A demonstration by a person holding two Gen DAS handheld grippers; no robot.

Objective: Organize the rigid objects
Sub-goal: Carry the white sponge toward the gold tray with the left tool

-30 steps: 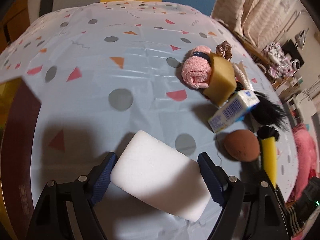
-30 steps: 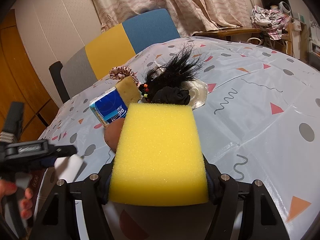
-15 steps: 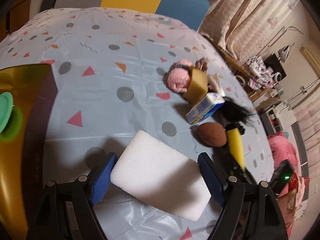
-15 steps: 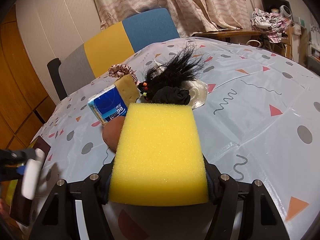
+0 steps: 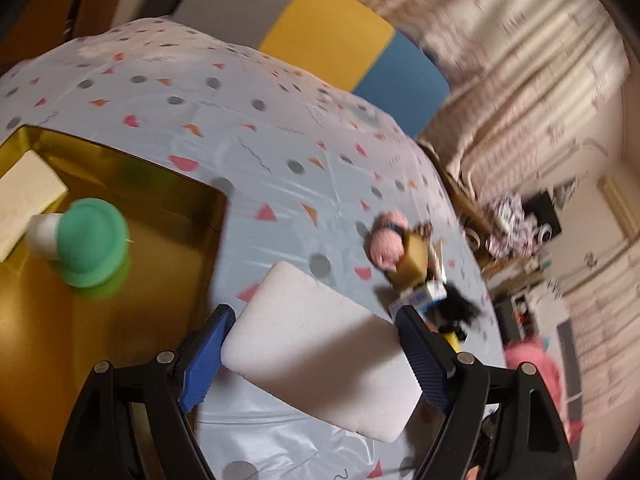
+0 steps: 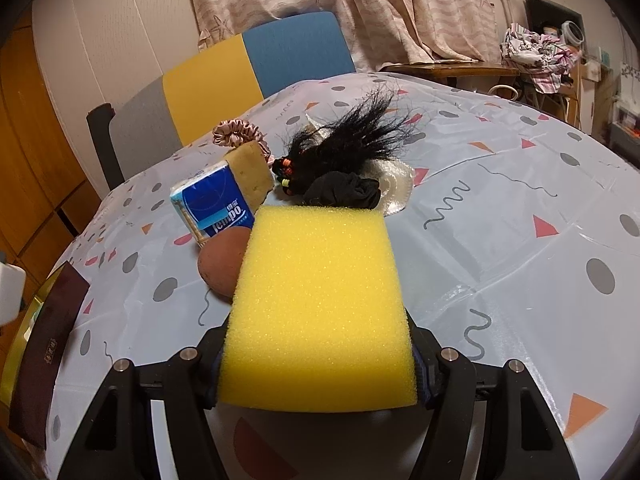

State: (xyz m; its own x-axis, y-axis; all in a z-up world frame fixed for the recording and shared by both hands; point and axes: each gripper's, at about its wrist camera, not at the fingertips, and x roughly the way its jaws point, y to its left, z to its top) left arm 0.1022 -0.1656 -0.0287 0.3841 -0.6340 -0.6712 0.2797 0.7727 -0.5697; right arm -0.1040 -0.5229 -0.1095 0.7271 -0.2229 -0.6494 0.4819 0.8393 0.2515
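Note:
My left gripper (image 5: 316,354) is shut on a white foam block (image 5: 320,350) and holds it above the table, just right of a gold box (image 5: 120,240). In the box lie a green-capped white piece (image 5: 86,242) and a cream block (image 5: 24,196). My right gripper (image 6: 318,356) is shut on a yellow sponge (image 6: 320,308), held above the table in front of a pile: a blue tissue pack (image 6: 214,208), a brown egg-shaped thing (image 6: 222,268), a tan sponge (image 6: 252,174), black hair (image 6: 348,140) and a pink scrunchie (image 6: 236,132).
A pink rolled towel (image 5: 386,244) lies at the pile's far side. A dark red box lid (image 6: 44,356) lies at the table's left edge. A yellow, blue and grey chair (image 6: 256,68) stands behind the table. Curtains and cluttered furniture stand at the right.
My left gripper has swung left with the white block, bringing the gold box and its contents into view. My right gripper and the yellow sponge have barely moved.

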